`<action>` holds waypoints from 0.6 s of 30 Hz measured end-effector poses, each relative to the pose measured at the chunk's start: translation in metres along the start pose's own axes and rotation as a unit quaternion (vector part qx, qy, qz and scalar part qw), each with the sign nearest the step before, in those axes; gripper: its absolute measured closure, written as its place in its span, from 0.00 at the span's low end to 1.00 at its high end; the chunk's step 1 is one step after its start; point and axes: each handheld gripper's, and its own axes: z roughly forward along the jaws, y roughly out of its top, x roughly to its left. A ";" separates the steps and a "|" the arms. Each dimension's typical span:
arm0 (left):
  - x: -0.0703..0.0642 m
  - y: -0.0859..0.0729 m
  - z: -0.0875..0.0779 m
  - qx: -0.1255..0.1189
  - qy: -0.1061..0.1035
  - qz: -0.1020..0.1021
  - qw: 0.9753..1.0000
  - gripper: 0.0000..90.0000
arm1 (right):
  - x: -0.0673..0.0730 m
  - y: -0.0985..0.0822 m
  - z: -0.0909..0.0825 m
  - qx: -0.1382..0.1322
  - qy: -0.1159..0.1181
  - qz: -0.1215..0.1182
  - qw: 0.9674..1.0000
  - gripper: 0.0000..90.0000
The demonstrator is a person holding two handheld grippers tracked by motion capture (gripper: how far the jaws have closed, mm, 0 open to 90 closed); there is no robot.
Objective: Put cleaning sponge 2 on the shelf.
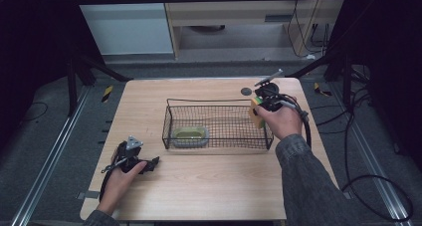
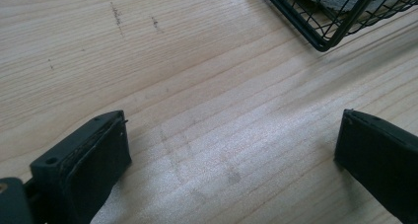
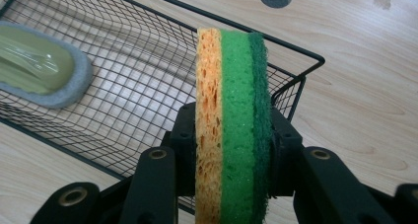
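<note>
My right tongs clamp the orange-and-green sponge on edge above the wire basket's right end. My left tongs rest open on the tabletop, just off the basket's near-left corner.

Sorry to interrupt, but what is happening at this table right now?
A person works with a gripper in each hand. The right gripper is shut on a sponge, held on edge at the right end of a black wire basket, which already holds a green scrubber. The left gripper rests open over bare table, holding nothing.
</note>
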 end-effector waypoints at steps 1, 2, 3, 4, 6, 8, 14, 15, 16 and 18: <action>0.000 0.000 0.000 0.000 0.000 0.000 1.000 0.00 | 0.000 0.000 0.002 0.002 -0.001 0.001 1.000 0.71; 0.000 0.000 0.000 0.000 0.000 0.000 1.000 0.00 | -0.001 -0.001 0.004 0.006 -0.001 0.003 1.000 0.71; 0.000 0.000 0.000 0.000 0.000 0.000 1.000 0.00 | -0.001 -0.001 0.004 0.006 -0.001 0.003 1.000 0.71; 0.000 0.000 0.000 0.000 0.000 0.000 1.000 0.00 | -0.002 -0.002 0.009 0.009 -0.002 0.003 1.000 0.71; 0.000 0.000 0.000 0.000 0.000 0.000 1.000 0.00 | -0.004 -0.003 0.013 0.013 -0.002 0.007 1.000 0.71; 0.000 0.000 0.000 0.000 0.000 0.000 1.000 0.00 | -0.005 -0.004 0.016 0.015 -0.003 0.009 1.000 0.71; 0.000 0.000 0.000 0.000 0.000 0.000 1.000 0.00 | -0.009 -0.006 0.029 0.022 -0.005 0.013 1.000 0.71; 0.000 0.000 0.000 0.000 0.000 0.001 1.000 0.00 | -0.009 -0.006 0.031 0.024 -0.006 0.014 1.000 0.71; 0.000 0.000 0.000 0.000 0.000 0.001 1.000 0.00 | -0.010 -0.006 0.033 0.023 -0.006 0.016 1.000 0.71; 0.000 0.000 0.000 0.000 0.000 0.002 1.000 0.00 | -0.010 -0.007 0.036 0.028 -0.005 0.018 0.999 0.71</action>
